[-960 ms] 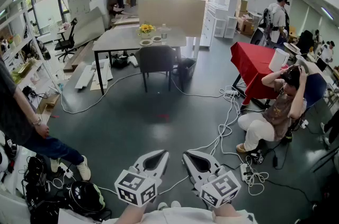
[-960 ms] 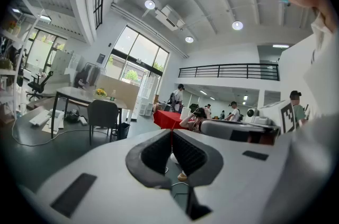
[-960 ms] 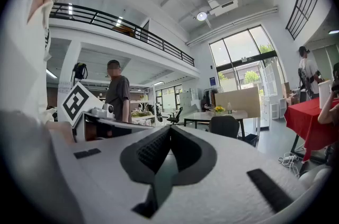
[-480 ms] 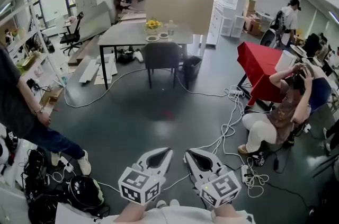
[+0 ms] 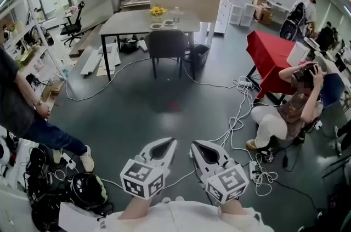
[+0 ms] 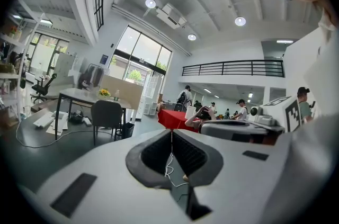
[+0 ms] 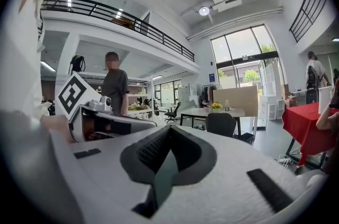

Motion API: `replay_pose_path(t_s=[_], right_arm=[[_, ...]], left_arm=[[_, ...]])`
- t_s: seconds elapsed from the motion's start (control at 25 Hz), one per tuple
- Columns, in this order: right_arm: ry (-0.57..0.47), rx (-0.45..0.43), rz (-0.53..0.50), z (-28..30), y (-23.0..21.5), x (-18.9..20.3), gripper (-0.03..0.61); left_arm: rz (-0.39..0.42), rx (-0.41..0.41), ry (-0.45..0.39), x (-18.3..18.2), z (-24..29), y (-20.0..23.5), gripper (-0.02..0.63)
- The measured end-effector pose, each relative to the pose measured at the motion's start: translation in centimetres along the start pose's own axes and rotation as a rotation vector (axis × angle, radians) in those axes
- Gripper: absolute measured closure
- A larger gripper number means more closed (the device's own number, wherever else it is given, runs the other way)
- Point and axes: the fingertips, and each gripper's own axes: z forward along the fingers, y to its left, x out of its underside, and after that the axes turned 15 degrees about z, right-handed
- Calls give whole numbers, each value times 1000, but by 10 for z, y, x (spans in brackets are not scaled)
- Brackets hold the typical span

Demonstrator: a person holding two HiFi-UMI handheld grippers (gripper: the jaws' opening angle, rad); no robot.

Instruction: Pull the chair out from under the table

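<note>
Grey floor (image 5: 148,116); chair (image 5: 167,45) tucked under table (image 5: 126,22); both tools closed, empty.

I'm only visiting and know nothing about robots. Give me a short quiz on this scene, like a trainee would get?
1. Where does the chair stand?
A. pushed in at the grey table
B. far from any table
C. tipped over on its side
2. Fill in: the jaws of the left gripper and the right gripper are both ____.
3. True or false: the left gripper is gripping the chair.
Key: 1 A; 2 shut; 3 false.
</note>
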Motion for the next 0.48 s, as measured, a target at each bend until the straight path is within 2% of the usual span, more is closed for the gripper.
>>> replay_pose_path(t_s=[0.2, 0.48], right_arm=[[-9, -37, 39, 4, -13, 0, 575], [38, -64, 74, 20, -31, 14, 575]], left_arm=[[-33, -13, 14, 10, 14, 0, 598], [-79, -6, 22, 25, 33, 2, 598]])
